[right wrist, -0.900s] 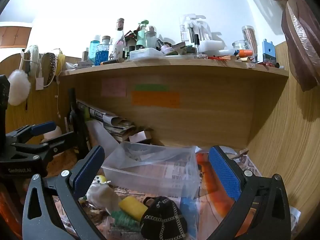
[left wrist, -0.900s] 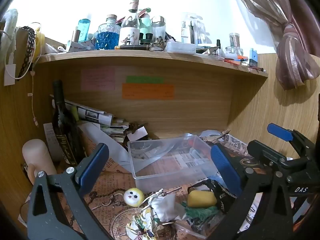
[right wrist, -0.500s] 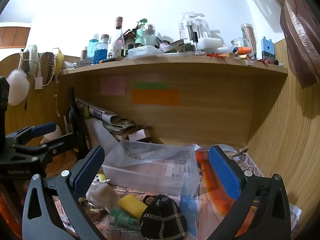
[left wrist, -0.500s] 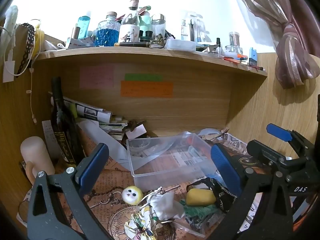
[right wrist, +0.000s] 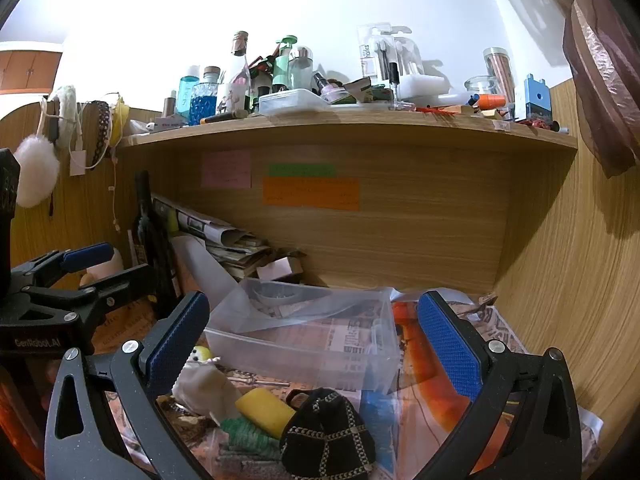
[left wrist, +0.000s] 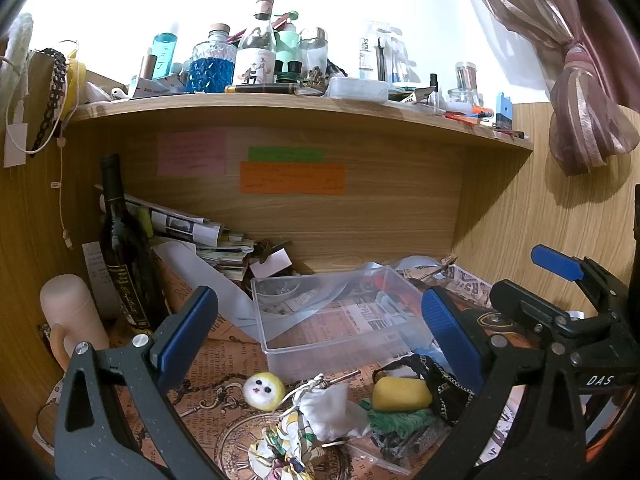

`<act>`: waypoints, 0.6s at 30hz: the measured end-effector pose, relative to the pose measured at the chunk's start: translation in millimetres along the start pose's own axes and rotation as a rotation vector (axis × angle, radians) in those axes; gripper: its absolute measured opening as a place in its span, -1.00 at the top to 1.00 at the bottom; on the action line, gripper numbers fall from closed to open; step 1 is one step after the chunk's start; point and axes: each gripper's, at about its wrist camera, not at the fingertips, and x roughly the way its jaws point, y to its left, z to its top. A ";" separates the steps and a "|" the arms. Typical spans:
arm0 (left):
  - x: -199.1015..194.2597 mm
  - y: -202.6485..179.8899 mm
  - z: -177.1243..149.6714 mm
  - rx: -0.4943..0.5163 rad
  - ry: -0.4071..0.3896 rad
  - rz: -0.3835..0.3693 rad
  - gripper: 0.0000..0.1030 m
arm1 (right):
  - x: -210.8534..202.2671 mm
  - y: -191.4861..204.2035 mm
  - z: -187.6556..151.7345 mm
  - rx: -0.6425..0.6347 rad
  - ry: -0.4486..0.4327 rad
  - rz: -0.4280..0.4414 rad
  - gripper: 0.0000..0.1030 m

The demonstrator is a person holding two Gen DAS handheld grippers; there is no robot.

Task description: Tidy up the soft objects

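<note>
Under the wooden shelf (left wrist: 304,108), your left gripper (left wrist: 320,320) and right gripper (right wrist: 312,328) both hang with jaws spread wide, gripping nothing. The soft things lie in 1 cluster on the printed paper, just in front of the clear plastic bin (right wrist: 304,340): a yellow sponge (right wrist: 264,406) touching a black chain-patterned pouch (right wrist: 328,436), green yarn (right wrist: 248,434) beside them, a white cloth bundle (left wrist: 332,408), and a small yellow-and-white ball face (left wrist: 264,390) at the left.

The sponge (left wrist: 401,393) lies before the bin (left wrist: 340,320), pouch (right wrist: 328,436) right of it.
</note>
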 end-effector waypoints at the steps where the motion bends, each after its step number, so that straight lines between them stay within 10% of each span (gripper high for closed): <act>1: 0.1 -0.1 0.0 0.001 -0.001 0.000 -1.00 | 0.1 0.2 0.1 0.000 0.000 -0.001 -1.00; 18: 1.9 -5.5 1.4 0.017 -0.007 0.006 -1.00 | -3.7 0.9 0.9 0.000 -0.008 -0.001 -1.00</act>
